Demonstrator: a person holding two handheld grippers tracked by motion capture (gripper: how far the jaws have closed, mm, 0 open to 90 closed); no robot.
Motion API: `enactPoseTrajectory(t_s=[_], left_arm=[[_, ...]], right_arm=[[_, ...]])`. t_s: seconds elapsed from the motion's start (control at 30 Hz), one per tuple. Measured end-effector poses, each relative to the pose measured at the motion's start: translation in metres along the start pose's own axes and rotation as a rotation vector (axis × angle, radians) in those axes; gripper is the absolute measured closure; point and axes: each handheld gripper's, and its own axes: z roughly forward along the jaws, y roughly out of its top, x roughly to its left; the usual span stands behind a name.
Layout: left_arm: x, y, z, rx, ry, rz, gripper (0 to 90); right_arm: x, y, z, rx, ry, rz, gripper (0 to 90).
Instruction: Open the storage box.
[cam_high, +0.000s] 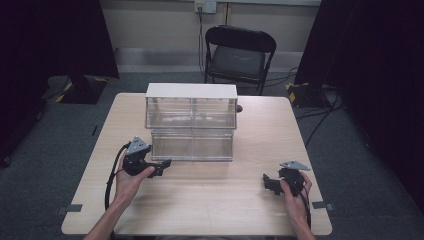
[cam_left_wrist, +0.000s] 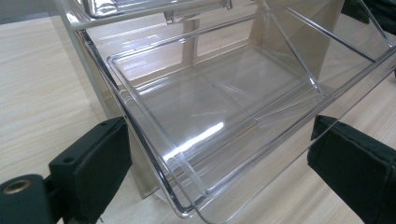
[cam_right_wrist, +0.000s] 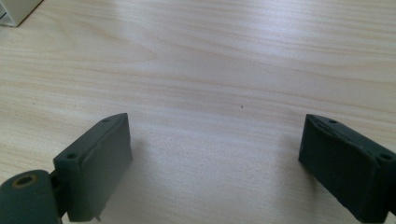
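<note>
A clear plastic two-tier bin organizer (cam_high: 191, 127) with a white top stands at the middle of the wooden table (cam_high: 260, 135). My left gripper (cam_high: 164, 164) is held just in front of its lower left corner, jaws pointing right. In the left gripper view the gripper (cam_left_wrist: 219, 135) is open, and the empty lower clear bin (cam_left_wrist: 219, 102) juts out toward the gap between its pads (cam_left_wrist: 93, 158). My right gripper (cam_high: 268, 182) is low over the table's front right, pointing left. It (cam_right_wrist: 215, 130) is open above bare wood with nothing between its pads (cam_right_wrist: 98, 154).
A black folding chair (cam_high: 239, 52) stands behind the table. Dark curtains hang on both sides and cables lie on the floor. A small dark object (cam_high: 239, 108) peeks out behind the organizer. A white corner of the organizer (cam_right_wrist: 13, 10) lies far ahead of the right gripper.
</note>
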Motion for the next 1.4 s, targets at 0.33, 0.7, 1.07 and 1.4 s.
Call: enactPoseTrajectory(t_s=[0.33, 0.7, 1.07, 1.4], left_arm=[[-0.002, 0.003, -0.005, -0.025, 0.014, 0.0, 7.5], [-0.001, 0.005, -0.004, -0.027, 0.014, 0.0, 7.6], [0.0, 0.007, -0.002, -0.035, 0.016, -0.003, 7.1], [0.002, 0.011, -0.004, -0.066, 0.01, -0.03, 9.2]], right_arm=[[0.0, 0.0, 0.0, 0.0, -0.001, 0.001, 8.7], [0.0, 0.0, 0.0, 0.0, -0.001, 0.001, 8.7], [0.0, 0.0, 0.0, 0.0, -0.002, 0.001, 8.7], [0.0, 0.0, 0.0, 0.0, 0.0, 0.0, 8.7]])
